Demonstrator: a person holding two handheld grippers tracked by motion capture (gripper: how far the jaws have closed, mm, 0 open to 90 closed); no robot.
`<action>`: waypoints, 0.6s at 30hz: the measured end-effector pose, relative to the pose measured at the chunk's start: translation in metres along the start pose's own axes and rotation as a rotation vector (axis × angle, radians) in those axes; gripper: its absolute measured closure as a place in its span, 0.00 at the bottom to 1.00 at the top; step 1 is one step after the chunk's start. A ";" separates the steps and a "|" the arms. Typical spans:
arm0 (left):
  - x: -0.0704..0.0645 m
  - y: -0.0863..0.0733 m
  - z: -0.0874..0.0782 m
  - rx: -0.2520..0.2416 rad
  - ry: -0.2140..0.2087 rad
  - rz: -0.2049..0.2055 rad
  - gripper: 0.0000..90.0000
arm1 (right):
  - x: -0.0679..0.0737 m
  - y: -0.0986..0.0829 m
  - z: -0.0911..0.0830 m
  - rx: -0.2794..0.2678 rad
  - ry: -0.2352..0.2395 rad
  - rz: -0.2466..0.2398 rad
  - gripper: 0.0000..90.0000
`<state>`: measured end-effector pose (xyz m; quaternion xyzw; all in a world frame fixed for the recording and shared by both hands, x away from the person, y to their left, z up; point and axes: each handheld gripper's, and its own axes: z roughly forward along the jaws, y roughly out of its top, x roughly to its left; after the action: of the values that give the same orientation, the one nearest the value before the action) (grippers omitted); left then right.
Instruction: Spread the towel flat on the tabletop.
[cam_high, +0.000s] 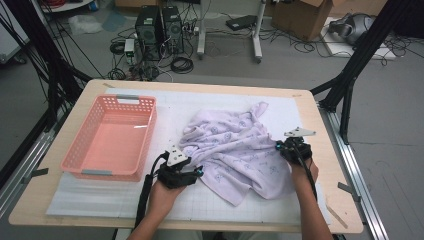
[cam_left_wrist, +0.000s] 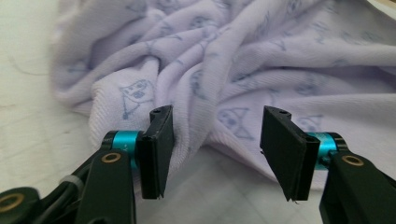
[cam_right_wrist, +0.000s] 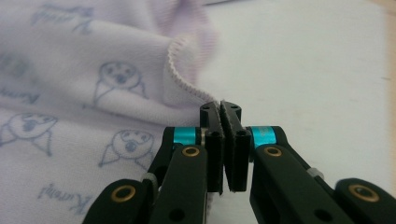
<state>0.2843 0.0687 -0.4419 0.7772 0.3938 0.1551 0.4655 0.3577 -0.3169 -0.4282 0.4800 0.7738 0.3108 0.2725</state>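
From the high view, a crumpled lilac garment (cam_high: 239, 150) lies on the white mat (cam_high: 165, 107) beside a pink basket (cam_high: 112, 137). In the left gripper view, the left gripper (cam_left_wrist: 217, 140) stands wide at the cloth's edge. In the right gripper view, the right gripper (cam_right_wrist: 225, 135) pinches the garment's hem (cam_right_wrist: 180, 79), jaws closed.

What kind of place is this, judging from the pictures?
Most likely a lab or workshop for recording handling work: computer towers and loose cables lie on the floor, a black frame surrounds the table, and cardboard boxes stand behind.
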 end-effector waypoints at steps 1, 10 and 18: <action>-0.003 0.000 0.000 -0.001 -0.012 0.002 0.51 | -0.004 -0.001 0.000 -0.009 -0.028 0.022 0.98; -0.032 -0.006 0.003 0.039 -0.122 0.069 0.56 | -0.001 -0.011 -0.014 -0.073 -0.010 0.051 0.73; -0.046 -0.006 0.018 0.101 -0.130 0.100 0.48 | 0.013 -0.035 -0.056 -0.140 0.043 0.026 0.68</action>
<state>0.2626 0.0242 -0.4508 0.8268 0.3307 0.1075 0.4421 0.2919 -0.3294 -0.4189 0.4628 0.7497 0.3778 0.2847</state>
